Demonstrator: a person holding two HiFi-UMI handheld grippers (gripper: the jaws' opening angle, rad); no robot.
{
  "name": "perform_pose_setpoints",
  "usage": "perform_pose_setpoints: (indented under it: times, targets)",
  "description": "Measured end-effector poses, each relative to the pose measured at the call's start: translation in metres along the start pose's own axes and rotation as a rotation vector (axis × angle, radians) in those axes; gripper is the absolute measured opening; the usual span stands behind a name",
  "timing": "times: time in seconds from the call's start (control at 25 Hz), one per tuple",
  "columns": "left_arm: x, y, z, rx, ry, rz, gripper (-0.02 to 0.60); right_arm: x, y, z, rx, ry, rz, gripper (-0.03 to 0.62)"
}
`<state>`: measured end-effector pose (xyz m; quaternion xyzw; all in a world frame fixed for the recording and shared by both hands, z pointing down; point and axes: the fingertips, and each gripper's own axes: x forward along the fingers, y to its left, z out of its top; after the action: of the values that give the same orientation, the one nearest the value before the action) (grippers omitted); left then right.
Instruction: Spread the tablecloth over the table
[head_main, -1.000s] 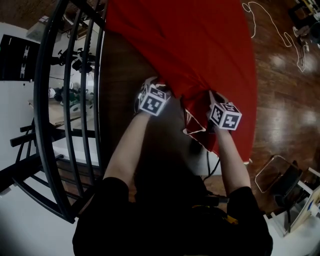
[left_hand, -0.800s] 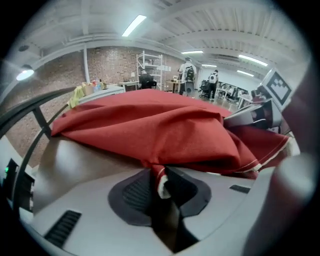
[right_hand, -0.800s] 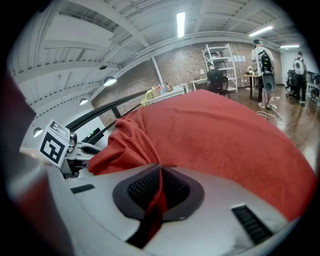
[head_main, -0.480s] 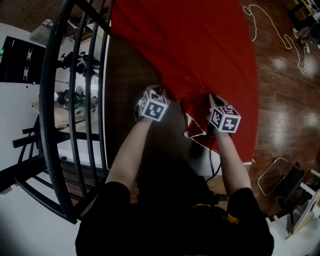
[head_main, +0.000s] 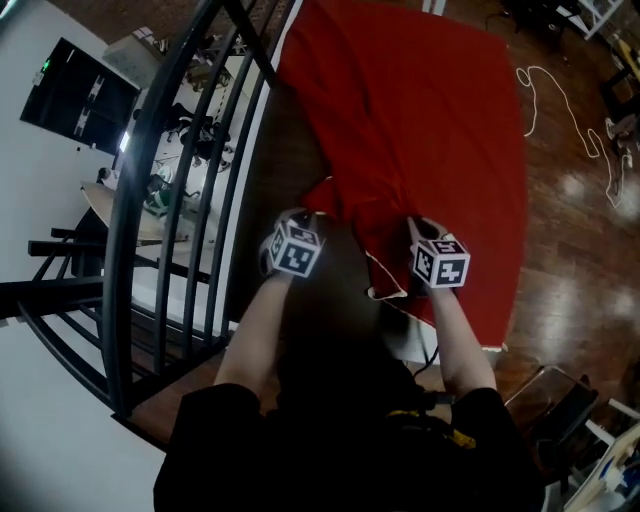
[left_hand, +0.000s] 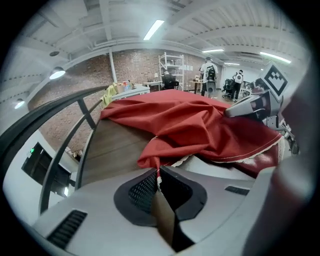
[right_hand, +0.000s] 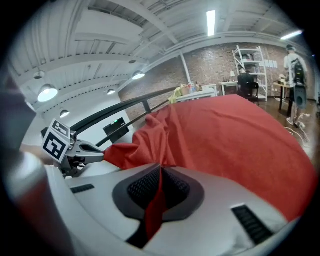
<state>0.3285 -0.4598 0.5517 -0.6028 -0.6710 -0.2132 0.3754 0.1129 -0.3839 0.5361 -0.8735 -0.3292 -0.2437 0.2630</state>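
- Now that the left gripper (left_hand: 159, 176) has closed on the tablecloth (head_main: 420, 110) hem, both tools clamp its near edge.
- Right gripper (right_hand: 160, 175) pinches red cloth; the left strip of the table (head_main: 285, 175) lies bare, awaiting spreading.

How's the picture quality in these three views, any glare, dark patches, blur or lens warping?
Head view: the railing bows from lens warp, glare patches sit on the wooden floor, and the person's dark top is near black. Left gripper view: fisheye with black corners, the ceiling light blown out, the tablecloth sharp. Right gripper view: same warp, a blurred shape at the left edge.
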Motion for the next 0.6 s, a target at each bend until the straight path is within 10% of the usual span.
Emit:
perform_pose_setpoints:
  times: [0.36, 0.6]
  targets:
    - [-0.094, 0.059, -0.093, -0.119, 0.000, 0.144, 0.005, 0.001, 0.084, 0.000, -0.191, 0.004, 0.083, 0.010]
    - [-0.099, 0.040, -0.094, -0.143, 0.035, 0.196, 0.005, -0.001, 0.064, -0.003, -0.205, 0.033, 0.103, 0.011]
